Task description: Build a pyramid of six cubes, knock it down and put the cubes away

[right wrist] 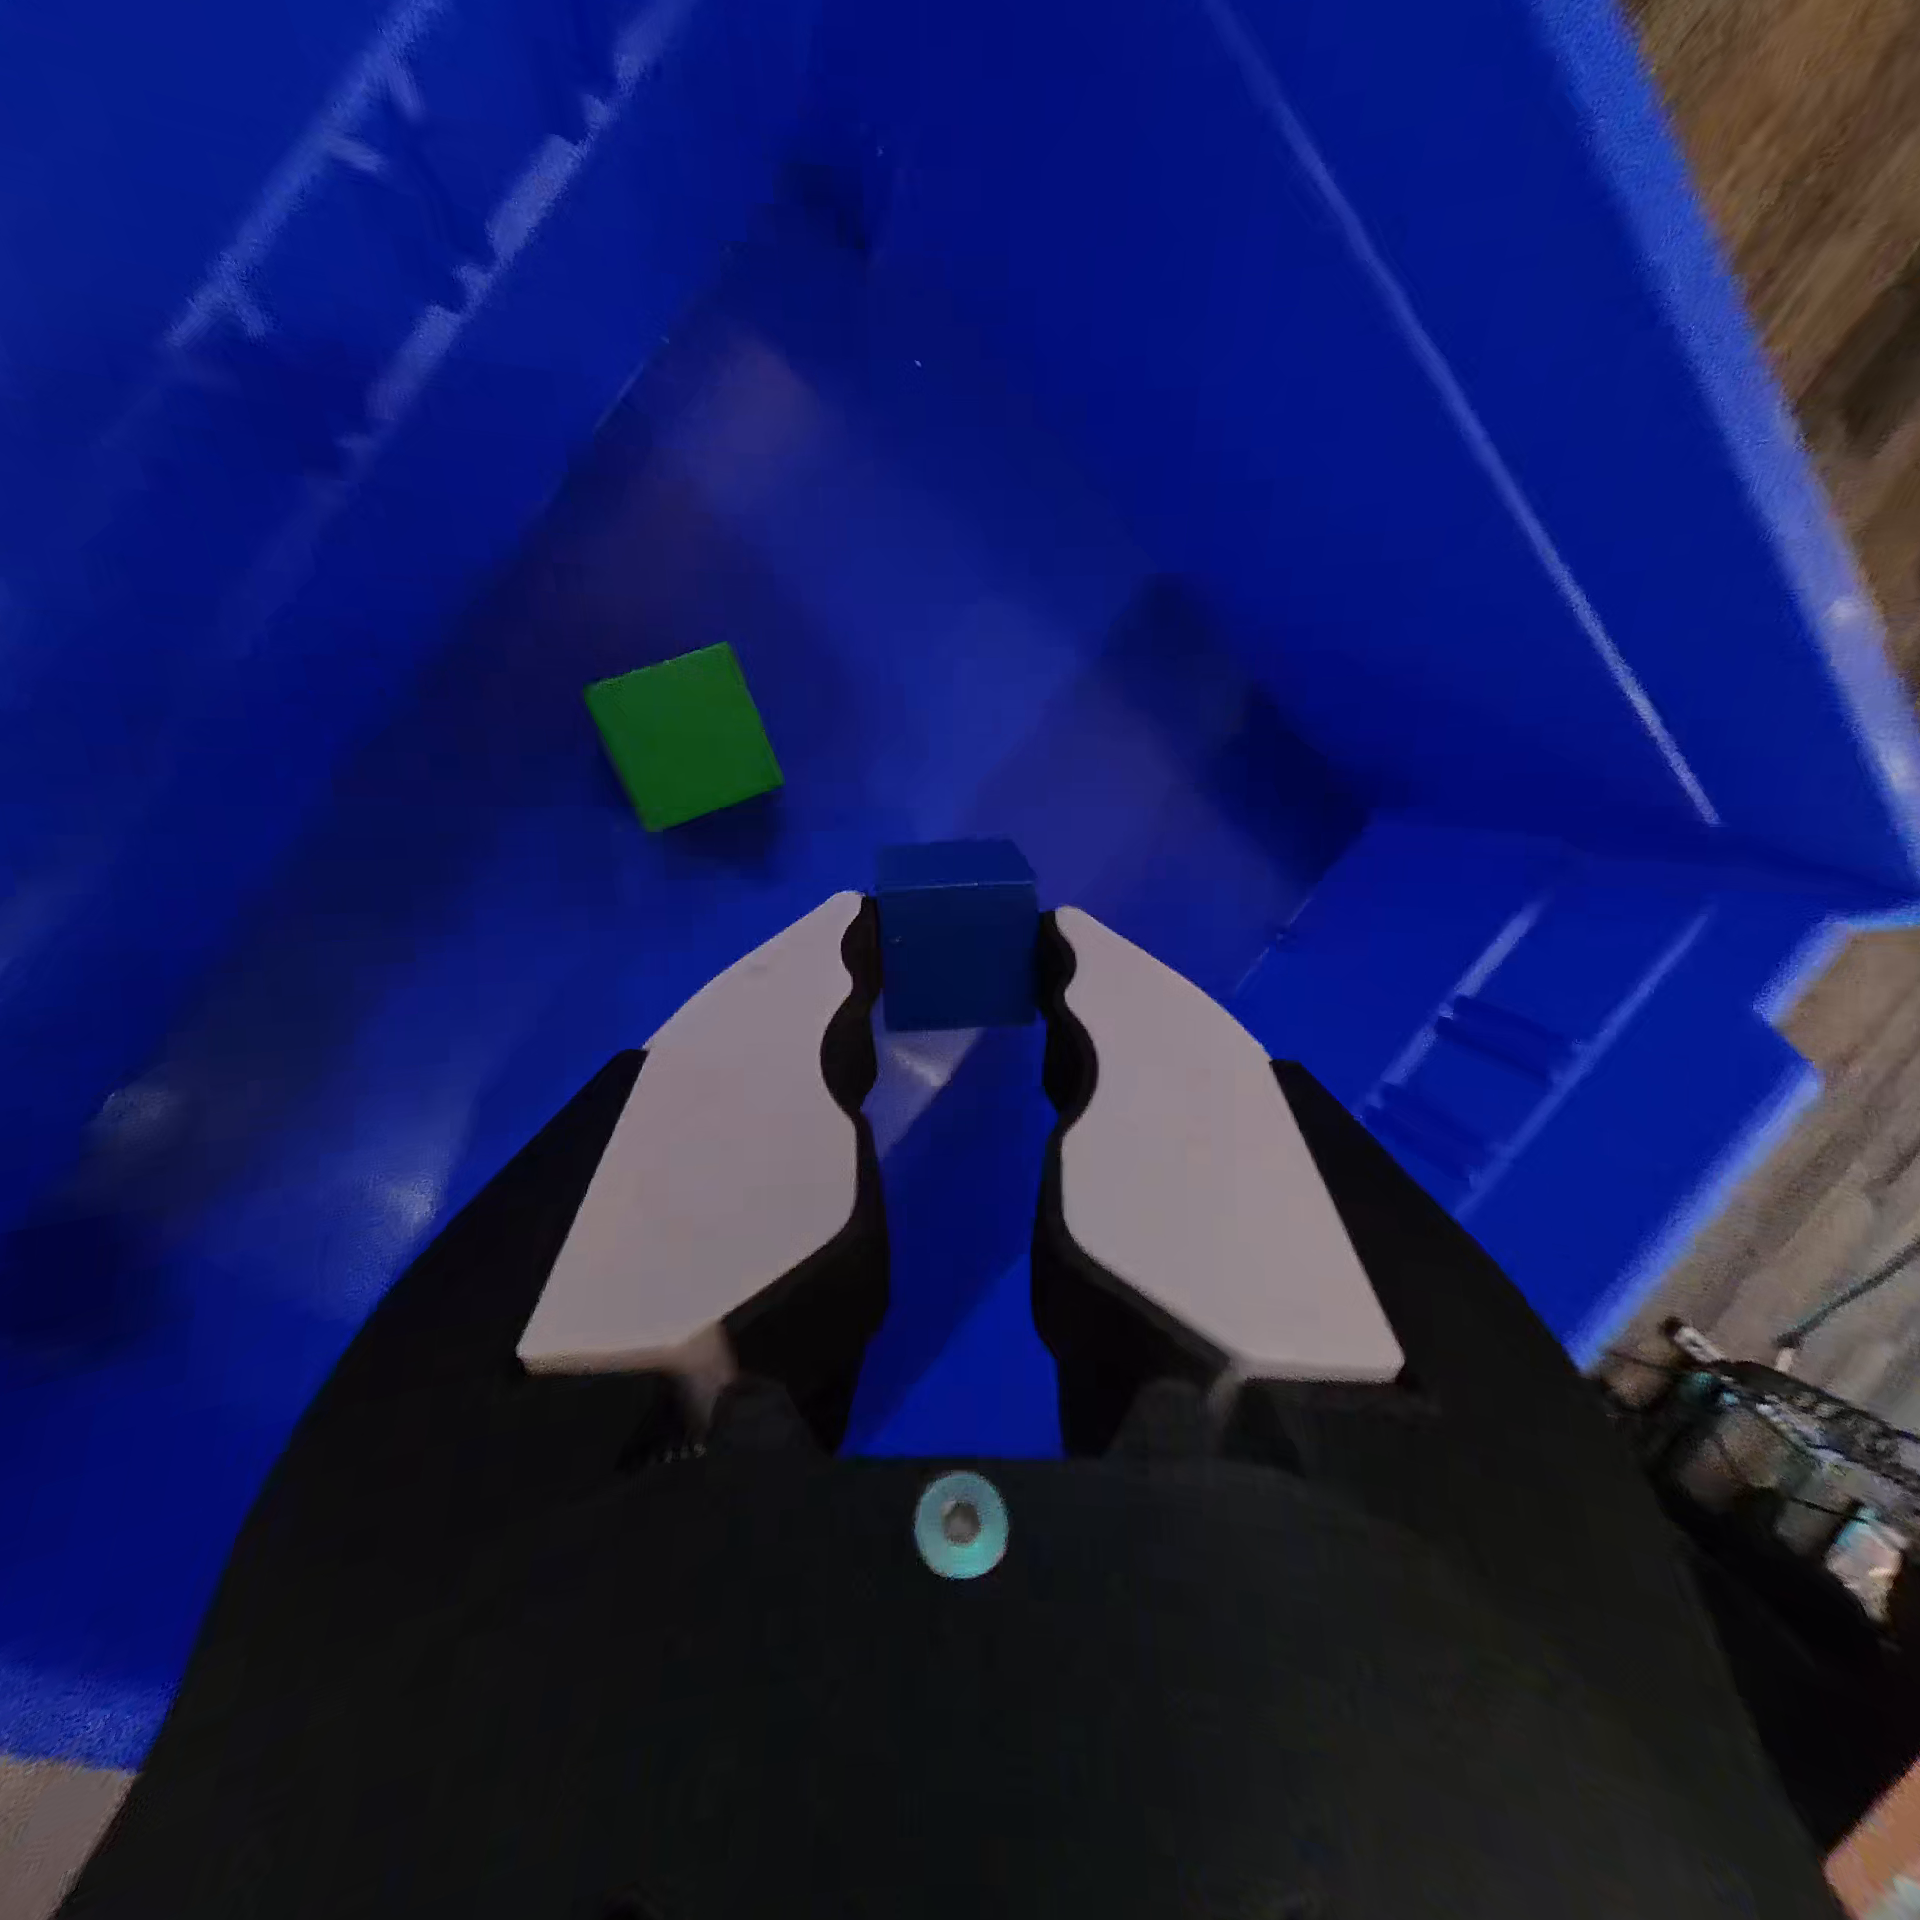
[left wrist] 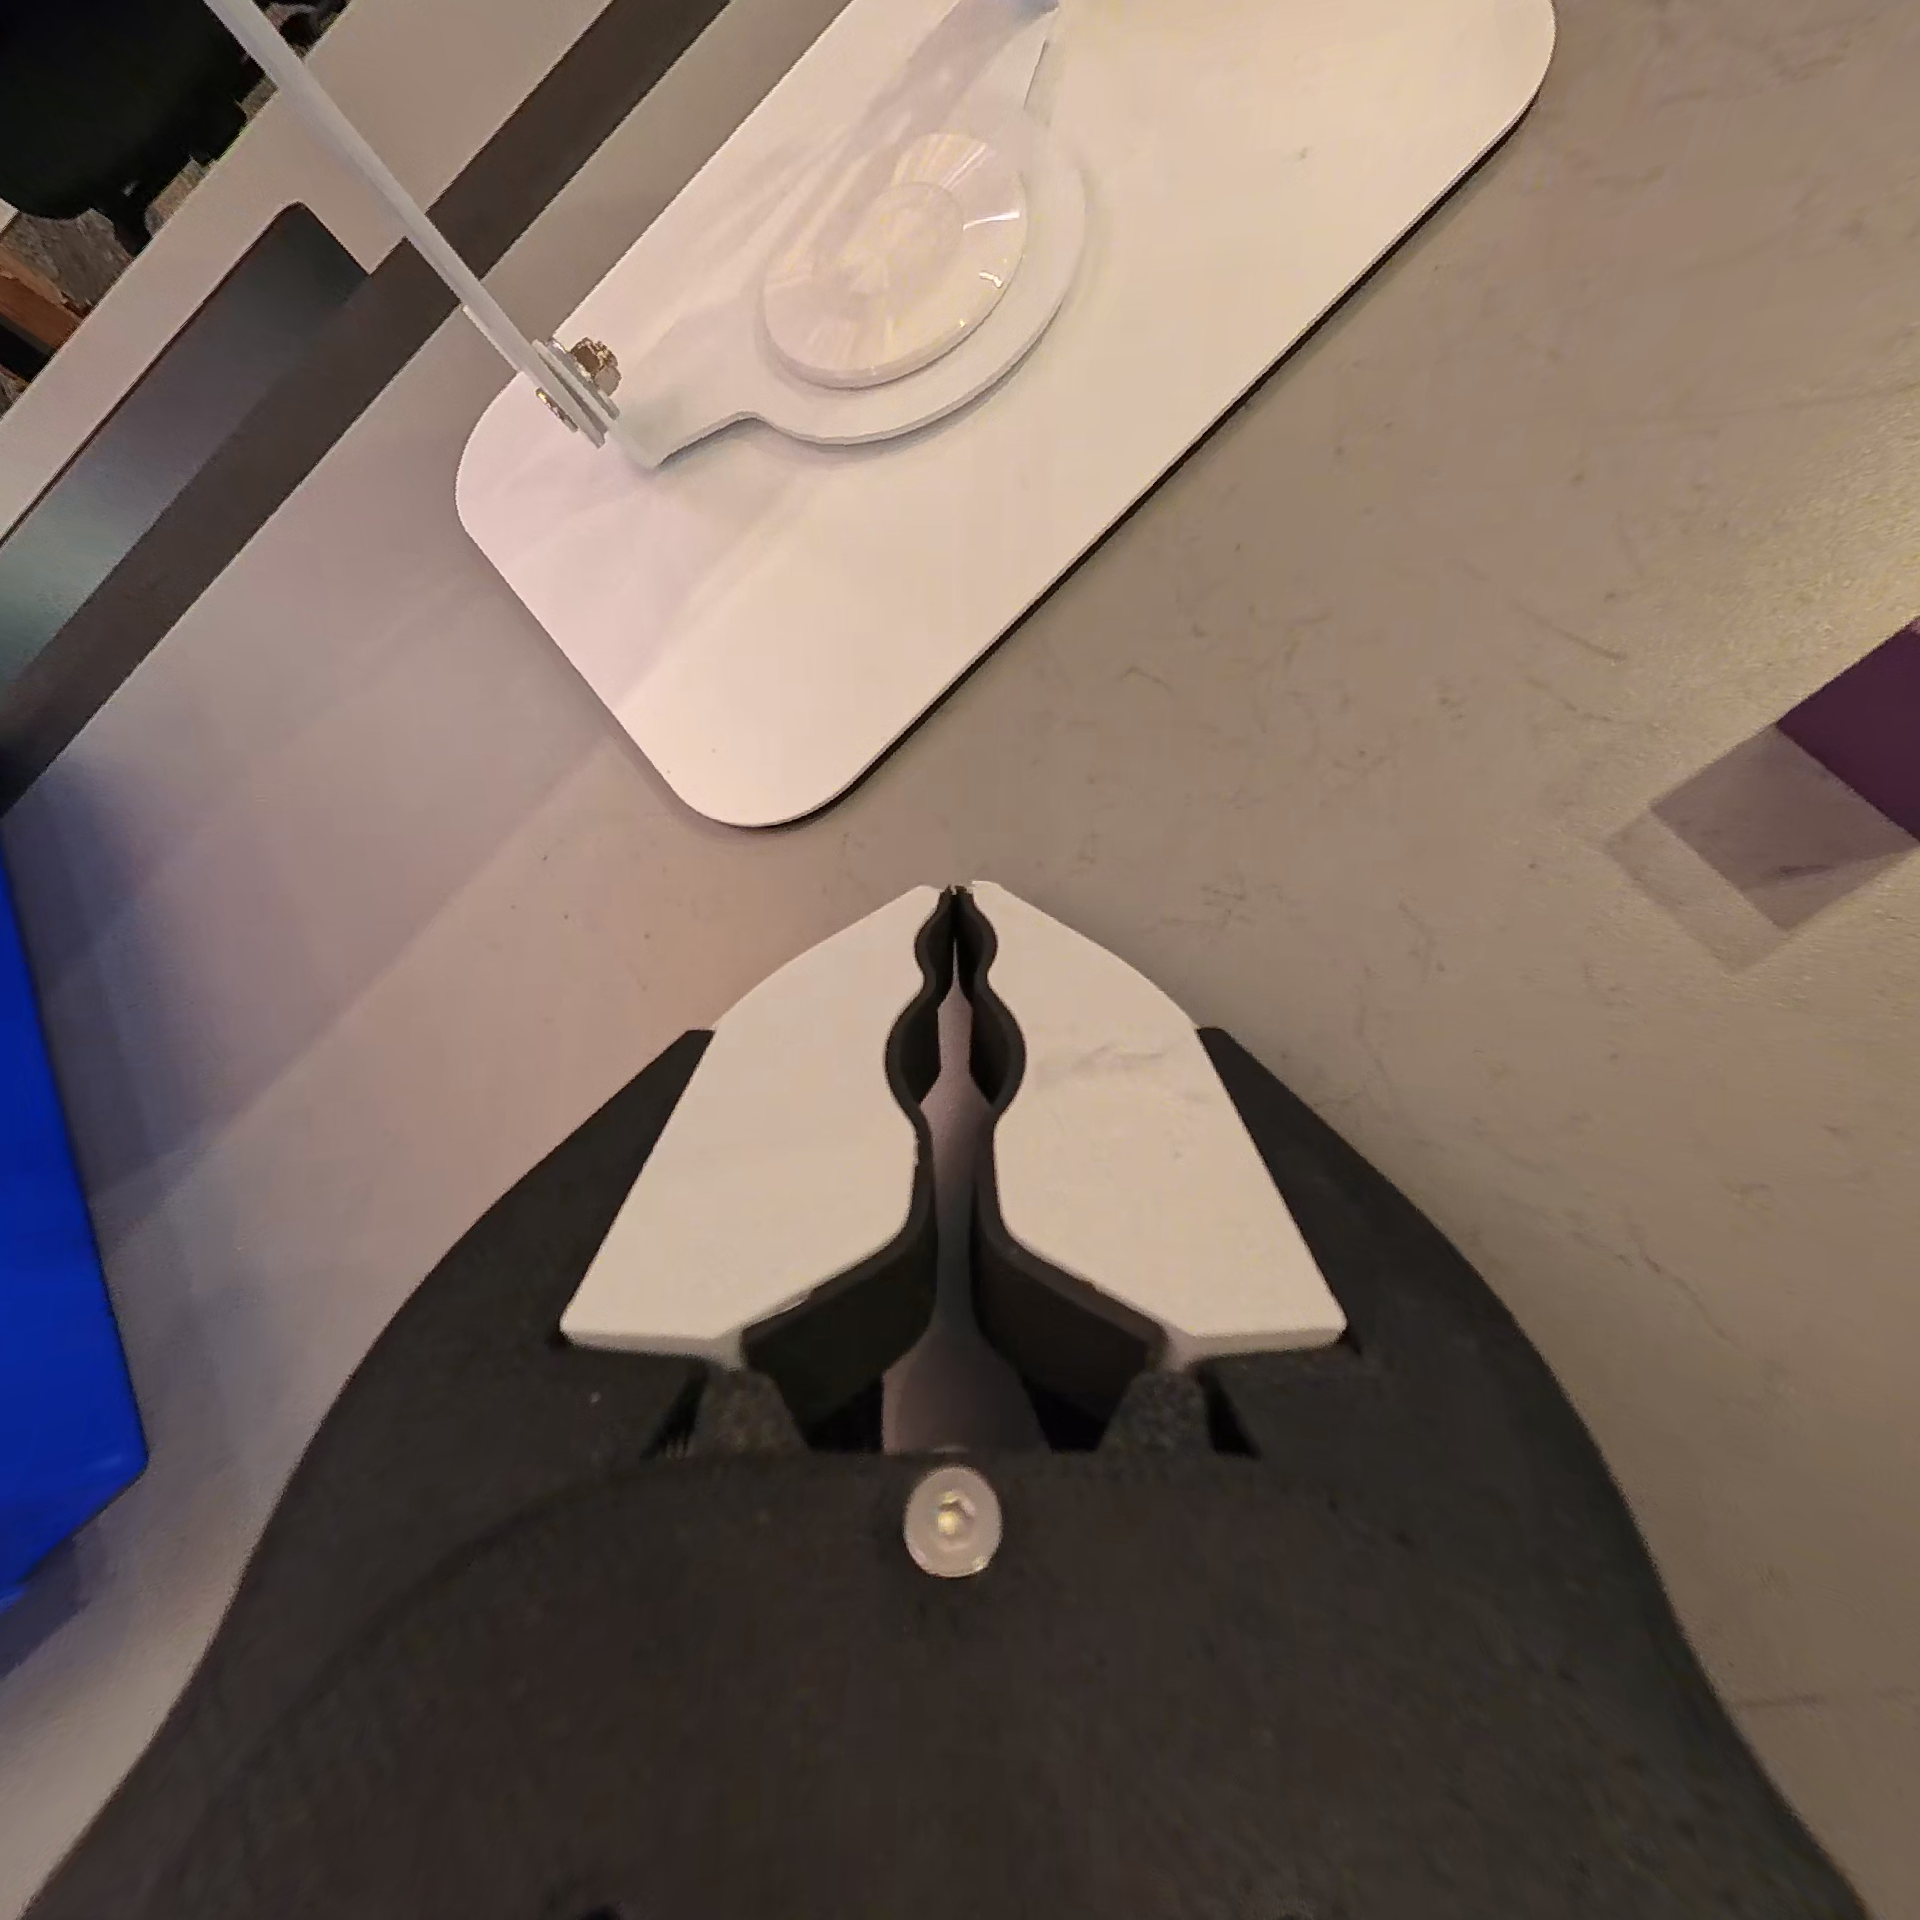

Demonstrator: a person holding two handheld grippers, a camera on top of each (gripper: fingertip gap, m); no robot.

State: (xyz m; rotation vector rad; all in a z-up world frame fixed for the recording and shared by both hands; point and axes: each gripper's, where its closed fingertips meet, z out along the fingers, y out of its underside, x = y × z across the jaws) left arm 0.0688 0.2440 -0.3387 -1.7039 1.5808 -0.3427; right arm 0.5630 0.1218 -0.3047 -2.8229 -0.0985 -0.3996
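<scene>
Over on the left, the left gripper hangs above the grey table, jaws clenched on nothing, just short of a white stand base; a purple cube sits off to its right. The right gripper is down inside the blue bin, squeezing a blue cube; a green cube lies on the bin floor.

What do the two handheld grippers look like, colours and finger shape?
Both match. Left gripper: rough matte black body widening toward the camera, two pale grey-white fingers tapering to a point, wavy black pads lining their inner edges, one silver screw centred behind them. Right gripper: same black body, pale fingers, scalloped black pads, central screw. No cables, markings or sleeves visible.
</scene>
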